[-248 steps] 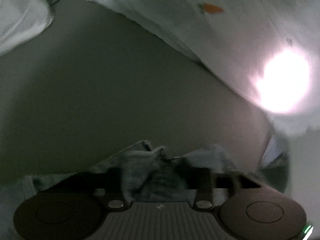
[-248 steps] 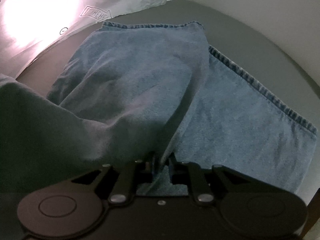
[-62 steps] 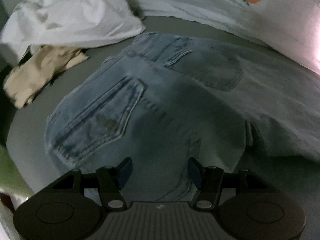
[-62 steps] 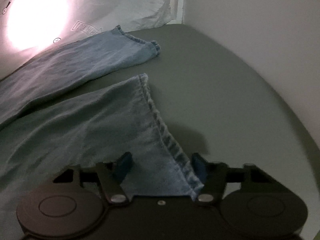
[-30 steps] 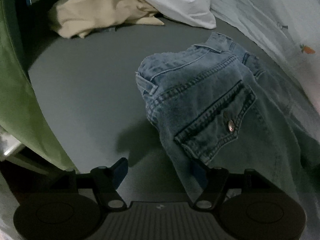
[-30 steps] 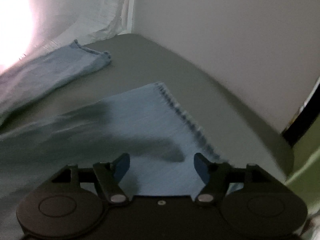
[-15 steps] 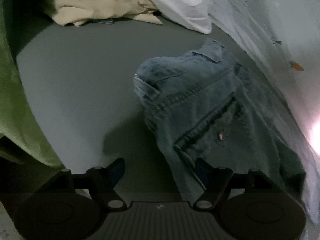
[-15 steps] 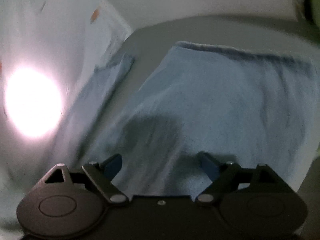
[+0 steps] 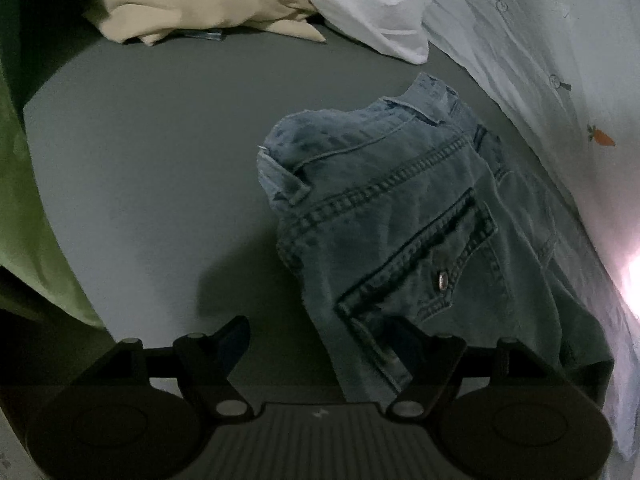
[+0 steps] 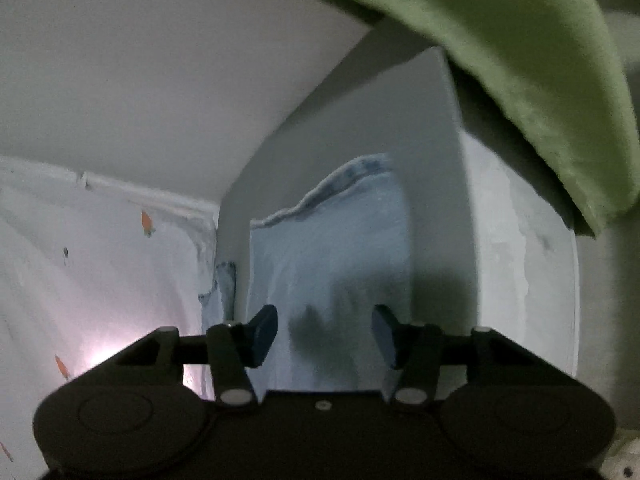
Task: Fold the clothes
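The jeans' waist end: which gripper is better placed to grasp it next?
Left. The left gripper is open right at the jeans waist and pocket, while the right gripper faces the leg hem.

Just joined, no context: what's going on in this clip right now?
A person with two handheld grippers is folding jeans on a grey surface. Both the left gripper and the right gripper are open and hold nothing. The left one sits at the waistband and pocket end, the right one over a pant leg. A beige garment and a white one lie behind.
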### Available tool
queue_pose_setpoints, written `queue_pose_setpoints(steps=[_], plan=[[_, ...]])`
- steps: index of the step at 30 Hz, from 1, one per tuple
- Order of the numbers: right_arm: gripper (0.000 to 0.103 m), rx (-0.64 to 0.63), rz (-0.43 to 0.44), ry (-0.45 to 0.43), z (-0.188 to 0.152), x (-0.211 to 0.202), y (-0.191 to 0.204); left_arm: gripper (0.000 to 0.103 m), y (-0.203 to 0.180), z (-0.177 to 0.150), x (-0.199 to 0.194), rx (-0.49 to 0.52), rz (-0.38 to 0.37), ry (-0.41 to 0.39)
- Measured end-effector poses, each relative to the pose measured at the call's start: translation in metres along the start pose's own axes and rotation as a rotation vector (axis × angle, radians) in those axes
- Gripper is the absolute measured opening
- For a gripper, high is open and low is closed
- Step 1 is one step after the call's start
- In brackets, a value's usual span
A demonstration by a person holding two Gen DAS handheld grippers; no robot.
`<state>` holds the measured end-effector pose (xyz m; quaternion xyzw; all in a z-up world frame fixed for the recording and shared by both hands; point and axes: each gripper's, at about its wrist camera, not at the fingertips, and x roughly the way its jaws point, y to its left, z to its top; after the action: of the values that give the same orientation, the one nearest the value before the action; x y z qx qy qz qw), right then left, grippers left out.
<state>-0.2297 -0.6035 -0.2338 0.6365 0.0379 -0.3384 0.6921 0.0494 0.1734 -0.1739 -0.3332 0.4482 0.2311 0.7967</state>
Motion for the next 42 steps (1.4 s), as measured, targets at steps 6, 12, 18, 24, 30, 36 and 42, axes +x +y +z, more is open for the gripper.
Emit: queue_pose_setpoints(steps=[6, 12, 18, 24, 30, 36, 42], plan=[[0.052, -0.023, -0.050, -0.016, -0.001, -0.014, -0.011, 0.082, -0.007, 0.004, 0.005, 0.020, 0.018, 0.022], [0.052, -0.117, -0.106, 0.044, -0.010, -0.002, -0.005, 0.088, -0.014, 0.003, 0.009, 0.045, 0.035, 0.027], [0.008, -0.180, -0.180, 0.047, -0.015, 0.006, 0.006, 0.076, -0.014, 0.010, 0.007, -0.021, 0.011, 0.011], [0.005, -0.162, -0.118, 0.053, -0.015, 0.002, 0.016, 0.054, -0.013, 0.015, 0.010, -0.099, -0.005, 0.018], [0.013, -0.170, -0.211, 0.051, -0.018, 0.009, 0.015, 0.050, -0.009, 0.015, 0.011, -0.114, -0.017, 0.005], [0.002, -0.171, -0.116, -0.051, -0.023, -0.016, 0.035, 0.034, -0.019, 0.016, -0.011, -0.071, -0.006, -0.039], [0.002, -0.230, -0.022, -0.069, -0.018, -0.037, 0.057, 0.028, -0.015, 0.023, -0.030, -0.067, -0.053, -0.046]])
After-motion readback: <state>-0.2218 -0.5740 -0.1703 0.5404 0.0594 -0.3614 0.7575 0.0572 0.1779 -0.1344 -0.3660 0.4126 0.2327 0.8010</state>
